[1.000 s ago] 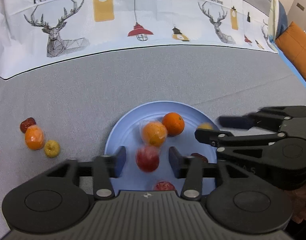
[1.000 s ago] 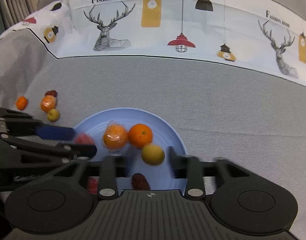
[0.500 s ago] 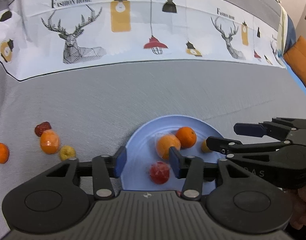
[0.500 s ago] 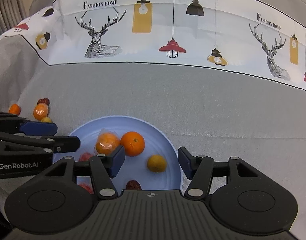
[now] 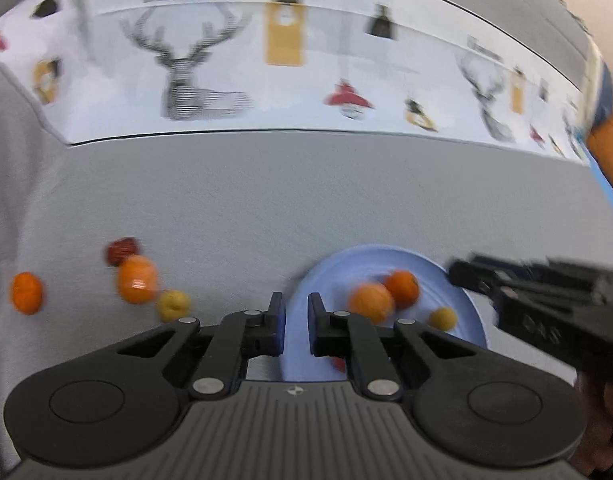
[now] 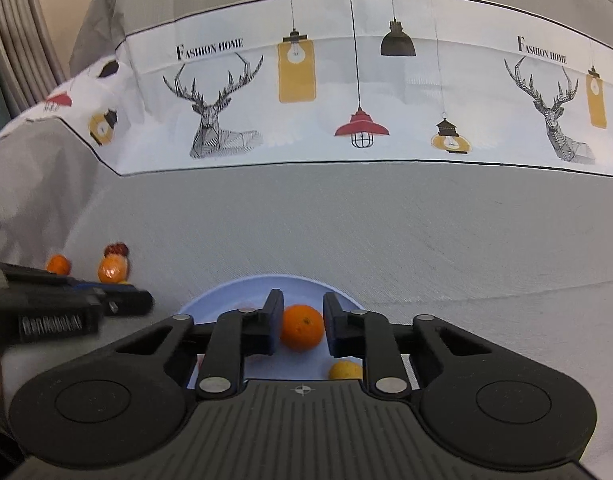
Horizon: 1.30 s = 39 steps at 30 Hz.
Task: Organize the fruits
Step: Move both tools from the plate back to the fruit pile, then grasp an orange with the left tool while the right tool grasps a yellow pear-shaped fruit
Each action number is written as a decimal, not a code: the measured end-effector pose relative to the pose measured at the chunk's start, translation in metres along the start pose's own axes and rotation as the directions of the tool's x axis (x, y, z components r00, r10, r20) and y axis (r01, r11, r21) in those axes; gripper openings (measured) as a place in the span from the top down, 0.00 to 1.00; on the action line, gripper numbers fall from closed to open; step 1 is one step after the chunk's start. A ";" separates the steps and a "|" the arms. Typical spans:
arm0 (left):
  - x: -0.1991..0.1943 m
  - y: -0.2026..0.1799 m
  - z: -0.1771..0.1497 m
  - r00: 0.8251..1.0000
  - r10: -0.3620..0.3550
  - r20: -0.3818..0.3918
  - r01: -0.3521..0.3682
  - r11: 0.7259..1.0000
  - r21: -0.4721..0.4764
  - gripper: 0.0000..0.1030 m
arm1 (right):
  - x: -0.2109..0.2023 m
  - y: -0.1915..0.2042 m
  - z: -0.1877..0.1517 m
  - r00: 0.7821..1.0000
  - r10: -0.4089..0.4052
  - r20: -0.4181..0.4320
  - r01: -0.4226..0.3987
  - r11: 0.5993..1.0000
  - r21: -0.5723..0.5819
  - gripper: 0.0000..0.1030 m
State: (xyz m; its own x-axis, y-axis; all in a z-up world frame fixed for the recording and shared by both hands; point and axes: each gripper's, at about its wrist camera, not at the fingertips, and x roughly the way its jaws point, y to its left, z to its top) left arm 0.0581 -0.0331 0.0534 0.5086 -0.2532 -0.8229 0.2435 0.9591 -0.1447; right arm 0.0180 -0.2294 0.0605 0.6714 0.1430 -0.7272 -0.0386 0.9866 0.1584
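Note:
A light blue plate (image 5: 386, 249) (image 6: 234, 286) on the grey cloth holds a plastic-wrapped orange (image 5: 370, 302), a bare orange (image 5: 402, 288) (image 6: 300, 327), a small yellow fruit (image 5: 442, 317) (image 6: 344, 370) and a red fruit, mostly hidden. My left gripper (image 5: 296, 300) is shut and empty over the plate's left rim. My right gripper (image 6: 303, 298) (image 5: 460, 274) is shut above the plate; the bare orange shows through its narrow gap, lying on the plate. Left of the plate lie a dark red fruit (image 5: 121, 250), a wrapped orange (image 5: 137, 280), a yellow fruit (image 5: 173, 304) and an orange (image 5: 26, 293).
The table wears a grey cloth with a white band (image 6: 346, 100) printed with deer and lamps across the back. An orange cushion (image 5: 610, 148) sits at the far right. Pale curtains (image 6: 14, 40) hang at the far left. A hand (image 5: 602, 420) holds the right gripper.
Both grippers went from open to shut. The left one drew back to the left off the plate, leaving the red fruit there. The yellow fruit, earlier between the right jaws, now lies on the plate.

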 end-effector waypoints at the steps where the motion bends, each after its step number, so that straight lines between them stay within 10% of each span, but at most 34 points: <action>1: -0.001 0.008 0.006 1.000 0.013 -0.006 -0.013 1.000 -0.019 0.88 | 0.000 0.000 0.001 1.000 0.007 0.002 -0.007 1.000 0.005 0.80; 9: 0.013 0.109 0.038 0.992 0.120 -0.029 -0.123 0.957 -0.264 0.80 | 0.005 0.018 0.004 0.997 0.079 0.005 -0.079 0.997 -0.024 0.81; 13: 0.039 0.140 0.031 0.977 0.140 -0.162 -0.191 0.909 -0.371 0.77 | 0.012 0.045 0.001 0.991 0.132 -0.017 -0.133 0.985 -0.110 0.81; 19: 0.040 0.126 0.040 0.989 0.091 -0.117 -0.126 0.930 -0.345 0.54 | 0.027 0.087 0.000 0.977 0.208 -0.048 -0.213 0.955 -0.208 0.80; 39: 0.040 0.115 0.031 0.983 0.120 -0.140 -0.157 0.942 -0.295 0.68 | 0.086 0.157 0.000 0.956 0.253 -0.148 -0.287 0.912 -0.291 0.59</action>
State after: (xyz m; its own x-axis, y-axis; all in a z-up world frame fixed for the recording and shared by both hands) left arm 0.1323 0.0631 0.0207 0.4137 -0.1160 -0.9030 -0.0944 0.9810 -0.1693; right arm 0.0699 -0.0623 0.0226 0.5225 0.3984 -0.7539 -0.4437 0.8820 0.1586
